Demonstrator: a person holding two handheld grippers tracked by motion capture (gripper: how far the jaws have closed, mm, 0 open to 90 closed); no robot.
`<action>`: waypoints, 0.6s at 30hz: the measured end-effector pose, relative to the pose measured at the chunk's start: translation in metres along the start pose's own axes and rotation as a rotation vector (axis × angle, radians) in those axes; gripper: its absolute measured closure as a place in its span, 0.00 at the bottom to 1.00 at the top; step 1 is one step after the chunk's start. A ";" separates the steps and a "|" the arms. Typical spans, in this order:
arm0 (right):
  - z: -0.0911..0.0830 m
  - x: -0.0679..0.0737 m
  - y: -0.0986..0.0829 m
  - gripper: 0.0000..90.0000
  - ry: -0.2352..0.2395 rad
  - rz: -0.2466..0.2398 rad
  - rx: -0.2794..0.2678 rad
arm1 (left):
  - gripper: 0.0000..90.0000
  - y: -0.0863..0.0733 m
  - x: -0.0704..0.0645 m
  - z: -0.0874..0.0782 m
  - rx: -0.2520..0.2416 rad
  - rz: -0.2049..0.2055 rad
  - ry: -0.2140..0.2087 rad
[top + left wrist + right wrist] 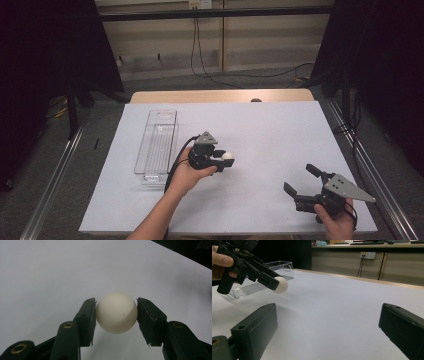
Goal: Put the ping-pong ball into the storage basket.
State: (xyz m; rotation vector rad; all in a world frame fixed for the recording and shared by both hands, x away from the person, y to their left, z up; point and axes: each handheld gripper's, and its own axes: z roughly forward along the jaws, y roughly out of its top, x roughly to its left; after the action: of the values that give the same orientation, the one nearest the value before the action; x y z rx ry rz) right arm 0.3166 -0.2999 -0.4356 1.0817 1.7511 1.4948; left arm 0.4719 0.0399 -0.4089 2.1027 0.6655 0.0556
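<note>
Right gripper point(299, 189): rear hidden in person's hand, forearm cut by bottom edge of high view. In right gripper view, its jaws cut by bottom and right edges. Left gripper point(275, 285): near jaw hides part of white ball point(280, 285); far jaw behind ball. Clear plastic tray point(279, 266): near end hidden behind left gripper. Bench point(270, 125): near edge cut by frame bottom. Wall outlet too small to read.

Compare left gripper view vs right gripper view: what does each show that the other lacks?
Left gripper view alone: both pads of the left gripper pressing the white ball from either side, close up. Right gripper view alone: the right gripper with its jaws wide apart and nothing between them, the clear plastic tray, the hand on the left gripper, wall sockets behind. Shared: the ball held clear of the white table cover.
</note>
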 end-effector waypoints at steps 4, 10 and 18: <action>0.000 0.000 0.000 0.02 -0.002 0.000 0.000 | 0.56 0.000 0.001 -0.003 -0.009 -0.003 0.008; 0.000 0.000 0.000 0.02 -0.001 -0.002 0.000 | 0.56 -0.001 0.005 -0.007 -0.008 -0.019 0.015; 0.001 0.000 0.000 0.02 -0.002 -0.001 -0.002 | 0.56 0.000 0.008 -0.013 -0.001 -0.023 0.027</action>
State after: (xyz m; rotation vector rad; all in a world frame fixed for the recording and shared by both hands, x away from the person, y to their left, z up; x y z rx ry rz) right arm 0.3168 -0.2993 -0.4358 1.0815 1.7484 1.4938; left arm 0.4753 0.0539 -0.4030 2.0965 0.7061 0.0716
